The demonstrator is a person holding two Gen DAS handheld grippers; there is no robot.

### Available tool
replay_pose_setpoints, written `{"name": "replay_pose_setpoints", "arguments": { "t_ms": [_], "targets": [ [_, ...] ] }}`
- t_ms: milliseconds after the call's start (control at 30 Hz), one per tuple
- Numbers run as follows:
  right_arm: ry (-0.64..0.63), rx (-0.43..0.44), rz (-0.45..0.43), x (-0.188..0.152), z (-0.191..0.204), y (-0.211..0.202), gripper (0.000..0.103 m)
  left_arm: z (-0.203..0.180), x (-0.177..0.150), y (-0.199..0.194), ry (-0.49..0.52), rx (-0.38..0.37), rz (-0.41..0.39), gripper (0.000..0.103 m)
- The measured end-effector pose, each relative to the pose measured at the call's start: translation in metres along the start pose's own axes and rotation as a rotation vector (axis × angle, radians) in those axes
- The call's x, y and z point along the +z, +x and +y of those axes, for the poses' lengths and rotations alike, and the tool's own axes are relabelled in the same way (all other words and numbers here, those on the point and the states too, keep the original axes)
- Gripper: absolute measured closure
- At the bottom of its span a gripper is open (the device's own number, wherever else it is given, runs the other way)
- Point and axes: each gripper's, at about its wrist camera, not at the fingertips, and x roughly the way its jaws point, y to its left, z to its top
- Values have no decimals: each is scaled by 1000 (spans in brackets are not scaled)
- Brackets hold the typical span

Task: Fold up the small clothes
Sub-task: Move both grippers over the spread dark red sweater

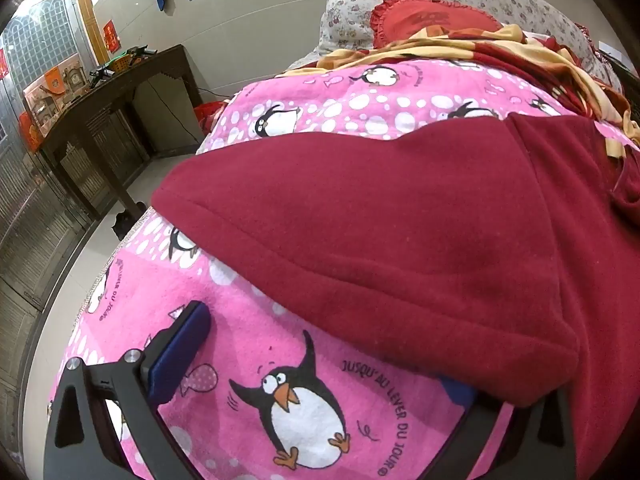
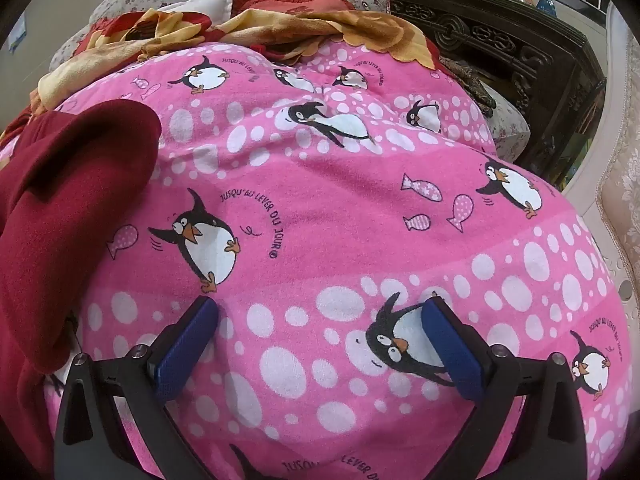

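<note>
The left gripper (image 1: 320,364) has its jaws spread wide over the pink blanket (image 1: 248,320), holding nothing; its right finger is partly under the edge of the maroon garment (image 1: 400,224), which fills the view from 12 to 4 o'clock. The right gripper (image 2: 320,344) is likewise wide apart and empty above the blanket (image 2: 340,220), the garment (image 2: 60,208) at 9 o'clock.
</note>
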Motion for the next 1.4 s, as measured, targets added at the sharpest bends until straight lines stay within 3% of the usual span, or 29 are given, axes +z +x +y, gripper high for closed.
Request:
{"name": "replay_pose_setpoints", "arguments": {
  "t_ms": [233,467,600,667,833,1033,1233,1400],
  "targets": [
    [-1,-3,-3,-3,1,-1,0,3,-4,-9,-11,-16,43,0],
    [-1,-4,0,-2,1,0,0,1,-15,-53,25,-64,47,0],
    [-4,-12,48,0,-2,-7,3,-12,-15,-85,38,-98,28,0],
    [16,-26,60,-3,-4,-20,8,-16,-19,-98,48,-124,25,0],
    [60,9,16,-9,-17,-70,8,-30,-20,-119,76,-152,5,0],
    [-3,21,-64,-2,-19,-145,8,-40,-20,-135,96,-173,-10,0],
    [-26,138,-126,12,-16,-222,8,-47,-20,-149,117,-178,-36,0],
    [18,368,-124,28,-13,-277,8,-51,-20,-159,126,-188,-47,0]
  ]
}}
